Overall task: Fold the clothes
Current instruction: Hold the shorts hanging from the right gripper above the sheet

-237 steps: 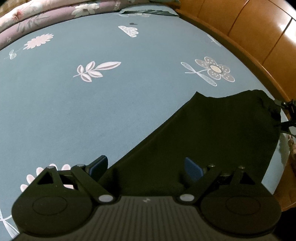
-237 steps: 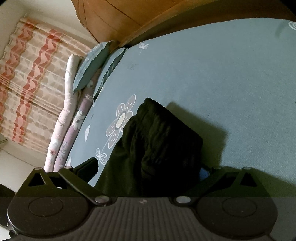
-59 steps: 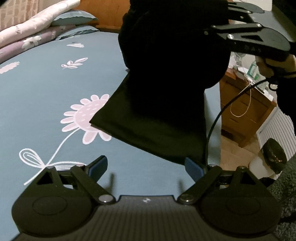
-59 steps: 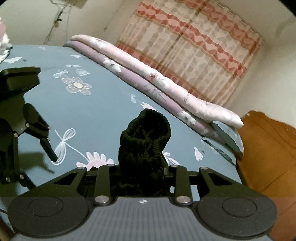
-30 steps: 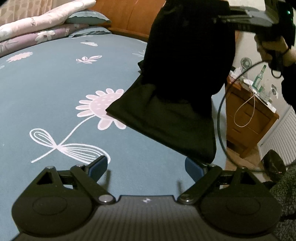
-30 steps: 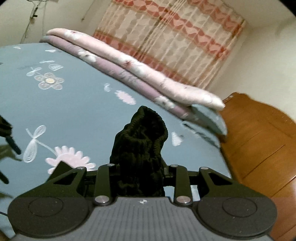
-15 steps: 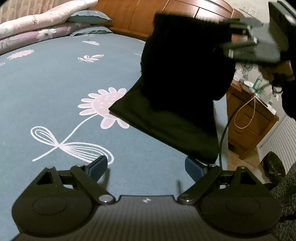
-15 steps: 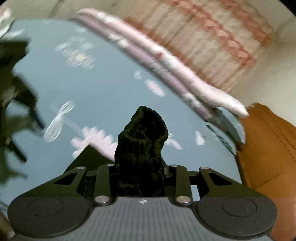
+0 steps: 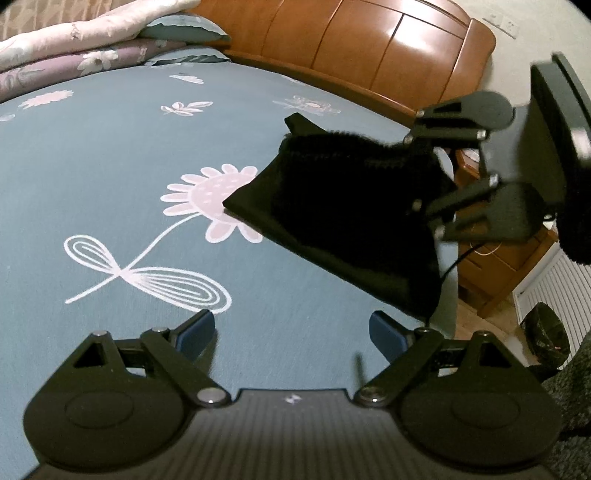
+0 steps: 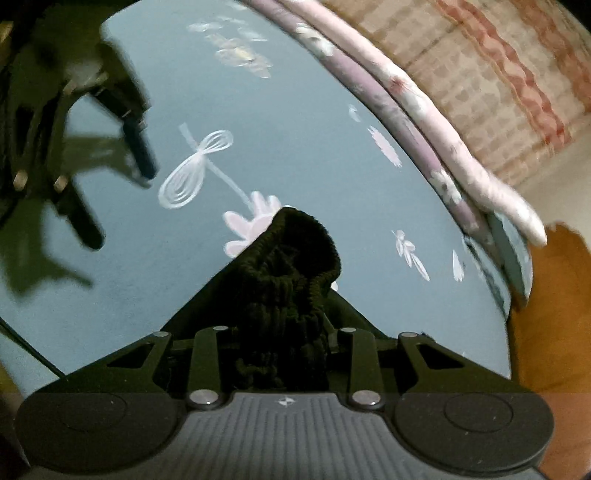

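A black garment [image 9: 343, 206] lies folded over itself near the right edge of the blue flowered bed [image 9: 110, 155]. In the left wrist view my left gripper [image 9: 291, 328] hovers open just in front of it, with nothing between its blue pads [image 9: 194, 330]. The right gripper [image 9: 424, 173] comes in from the right, low over the cloth. In the right wrist view my right gripper [image 10: 284, 332] is shut on the garment's bunched ribbed waistband [image 10: 291, 269], held close above the lower layer of cloth.
A wooden headboard [image 9: 369, 48] runs along the bed's far side. Rolled quilts [image 9: 66, 48] and pillows [image 9: 184, 31] lie at the far left. A wooden nightstand [image 9: 495, 273] and a radiator [image 9: 557, 288] stand beyond the bed's right edge.
The right gripper has brought the held waistband down from high above the bed to just over the lower layer. The left gripper has stayed open and nearly still.
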A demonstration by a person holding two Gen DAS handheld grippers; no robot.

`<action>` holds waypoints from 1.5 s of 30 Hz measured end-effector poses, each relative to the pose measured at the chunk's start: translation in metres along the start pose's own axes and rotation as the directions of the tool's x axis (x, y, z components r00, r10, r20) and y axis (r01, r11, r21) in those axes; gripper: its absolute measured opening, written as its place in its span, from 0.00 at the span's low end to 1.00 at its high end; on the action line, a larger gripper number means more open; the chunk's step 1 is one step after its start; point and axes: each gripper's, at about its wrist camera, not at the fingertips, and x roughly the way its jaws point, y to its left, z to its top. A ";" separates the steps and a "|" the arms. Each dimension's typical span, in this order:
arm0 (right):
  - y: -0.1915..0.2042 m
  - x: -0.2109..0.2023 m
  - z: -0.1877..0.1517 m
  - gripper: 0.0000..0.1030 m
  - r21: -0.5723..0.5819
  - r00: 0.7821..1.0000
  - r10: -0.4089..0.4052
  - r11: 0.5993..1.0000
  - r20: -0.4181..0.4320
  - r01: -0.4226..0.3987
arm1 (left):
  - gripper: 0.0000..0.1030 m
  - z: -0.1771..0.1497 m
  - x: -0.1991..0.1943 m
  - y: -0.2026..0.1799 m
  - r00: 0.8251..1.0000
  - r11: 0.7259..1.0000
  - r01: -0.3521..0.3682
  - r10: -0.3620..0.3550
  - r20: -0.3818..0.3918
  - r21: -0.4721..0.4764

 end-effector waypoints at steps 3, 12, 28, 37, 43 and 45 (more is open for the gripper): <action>-0.040 -0.012 -0.003 0.35 0.115 1.000 -0.025 0.993 0.016 0.023 | 0.88 0.000 -0.001 0.001 1.000 1.000 0.001 -0.001 0.004 -0.001; -0.176 -0.039 -0.032 0.35 0.360 0.966 -0.254 0.899 -0.039 0.251 | 0.88 0.007 0.000 0.001 1.000 1.000 -0.013 0.013 0.014 0.002; -0.312 -0.026 -0.113 0.35 0.466 0.861 -0.439 0.724 -0.256 0.508 | 0.88 0.013 0.001 -0.002 0.999 0.999 -0.046 0.047 -0.014 0.013; -0.360 -0.016 -0.136 0.35 0.435 0.819 -0.476 0.693 -0.322 0.574 | 0.88 0.017 0.003 -0.006 0.998 0.998 -0.064 0.064 -0.029 0.015; -0.383 -0.008 -0.157 0.35 0.459 0.829 -0.450 0.691 -0.333 0.559 | 0.88 0.024 0.007 -0.009 0.996 0.996 -0.084 0.084 -0.042 0.006; -0.390 -0.004 -0.170 0.35 0.477 0.839 -0.433 0.690 -0.330 0.544 | 0.88 0.029 0.008 -0.011 0.995 0.996 -0.086 0.086 -0.045 0.000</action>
